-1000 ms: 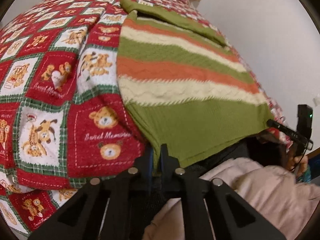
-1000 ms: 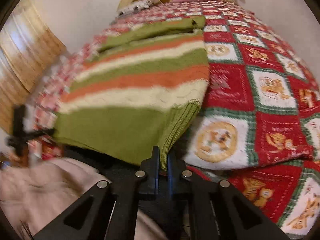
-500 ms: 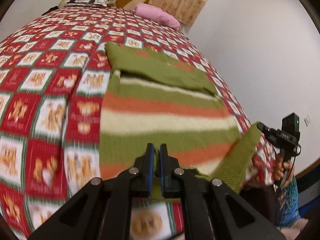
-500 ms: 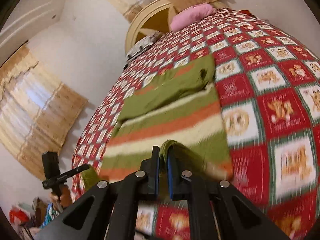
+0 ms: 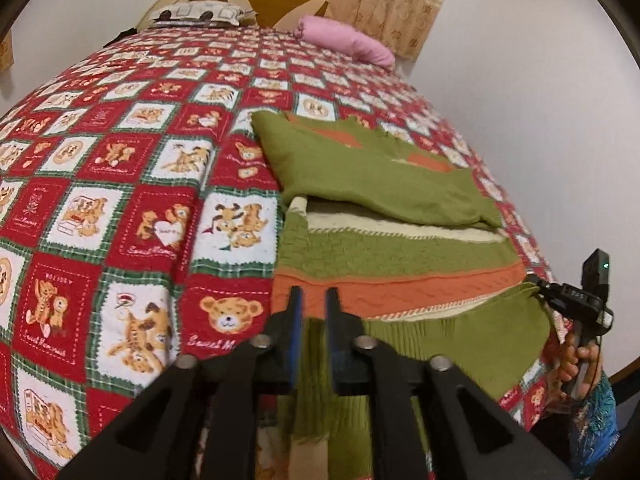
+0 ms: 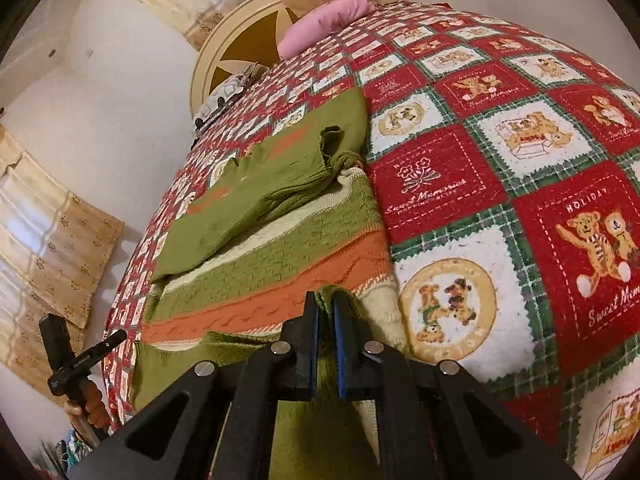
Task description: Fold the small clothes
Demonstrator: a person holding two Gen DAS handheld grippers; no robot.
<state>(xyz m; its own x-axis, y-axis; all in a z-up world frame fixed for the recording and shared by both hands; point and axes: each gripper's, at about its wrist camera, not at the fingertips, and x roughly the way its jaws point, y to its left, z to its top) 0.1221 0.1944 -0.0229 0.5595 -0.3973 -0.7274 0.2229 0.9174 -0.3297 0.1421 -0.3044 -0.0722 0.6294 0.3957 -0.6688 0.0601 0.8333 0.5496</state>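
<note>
Surface: bed with red, white and green teddy-bear quilt [image 5: 132,216]; headboard and pink pillow [image 5: 348,42] at far end.
Garment: striped green, orange and cream knit sweater [image 5: 392,256], lying along the quilt's right side, near the foot-end edge; sleeves already folded across the upper body.
Hem: green bottom band [image 5: 460,344] brought up from the foot end and doubled over the lower stripes, reaching about to the orange stripe.
Left gripper [image 5: 312,308]: at the hem's left corner, jaws opening; clear gap between the blue pads, green knit visible in it but apparently not pinched.
Right gripper [image 6: 325,312]: at the hem's right corner, jaws starting to open; narrow slot, a ridge of green knit standing in it; whether pads are pressing: cannot tell with certainty, looks barely held.
Reason for hold: one corner per gripper keeps the hem straight and level while laid down.
Step (judged): releasing the bottom-to-middle fold.
Next (judged): full release, withdrawal without dragging knit back.
Risk (judged): loose knit snagging on a pad, pulling the fold crooked.
</note>
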